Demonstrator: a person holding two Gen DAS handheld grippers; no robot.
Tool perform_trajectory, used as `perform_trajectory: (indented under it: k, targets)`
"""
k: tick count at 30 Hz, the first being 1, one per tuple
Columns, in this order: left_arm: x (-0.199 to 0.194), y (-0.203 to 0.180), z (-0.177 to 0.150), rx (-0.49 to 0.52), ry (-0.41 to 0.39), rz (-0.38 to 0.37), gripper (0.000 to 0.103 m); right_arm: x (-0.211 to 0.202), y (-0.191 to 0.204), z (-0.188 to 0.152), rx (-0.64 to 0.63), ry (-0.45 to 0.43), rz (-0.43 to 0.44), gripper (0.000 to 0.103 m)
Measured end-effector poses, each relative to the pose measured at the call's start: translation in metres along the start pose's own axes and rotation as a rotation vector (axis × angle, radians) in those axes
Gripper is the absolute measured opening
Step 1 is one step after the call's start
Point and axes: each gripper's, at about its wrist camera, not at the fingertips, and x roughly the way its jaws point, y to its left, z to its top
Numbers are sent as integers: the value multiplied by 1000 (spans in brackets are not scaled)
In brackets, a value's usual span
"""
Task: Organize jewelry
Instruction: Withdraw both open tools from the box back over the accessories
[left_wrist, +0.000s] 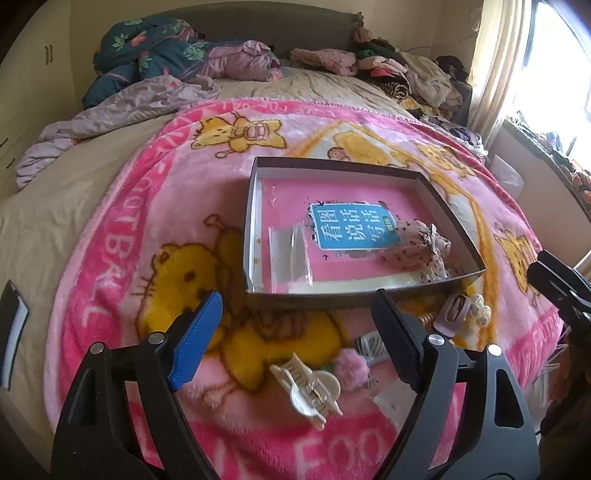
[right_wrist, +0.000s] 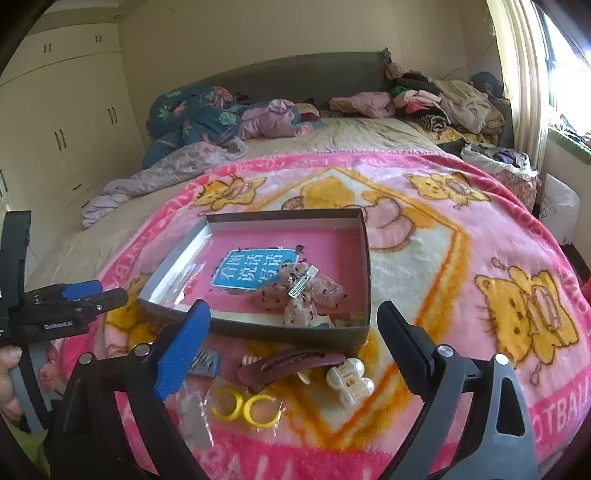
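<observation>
1. Left wrist view: left gripper jaws spread wide, nothing between the pads. No earlier frame to compare.
2. Cream claw clip lies on the pink blanket just below the gap between the jaws, nearer the black finger. Judgement: light, stiff plastic, smooth and likely slippery, teeth could snap if pinched at the tips. Best hold is across the hinge body, not the prongs.
3. Pink pompom sits just inside the black finger, touching or nearly touching the clip. Soft, squashy, very light; any pinch through the fluff should hold.
4. Box lies ahead of the fingertips, open top. Inside: a clear bag near the blue-finger side, a pink mesh bow toward the black-finger side.
5. Lilac clip and pearl clip are outside the black finger, by the box's near corner.
6. Pose: left gripper pitched down toward the blanket, fingers aimed at the box's near wall. Right gripper's tip shows at the far right edge.
7. Right wrist view: right gripper jaws also wide apart, empty.
8. Between its jaws: dark red barrette just past the tips, pearl clip toward the black finger, two yellow rings in a clear wrapper lower down. Rings: rigid, light, wrapper slick; take the wrapper edge or pinch across one ring.
9. Bow with its metal clip sits in the box ahead.
10. Pose: tilted down, shallower; left gripper off beyond the blue finger, a hand on its grip.
</observation>
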Motion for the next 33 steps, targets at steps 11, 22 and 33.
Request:
perform_trajectory:
  k: [11, 22, 33]
  targets:
    - [-19, -3, -22, -7, -18, 18, 77, -26, 12, -22, -66, 4, 39, 90]
    - [-19, -9, -55, 7, 18, 39, 78, -25, 26, -55, -133, 70, 86, 90]
    - [-6, -13, -85, 11, 71, 58, 78, -18, 24, -77, -146, 126, 85, 90]
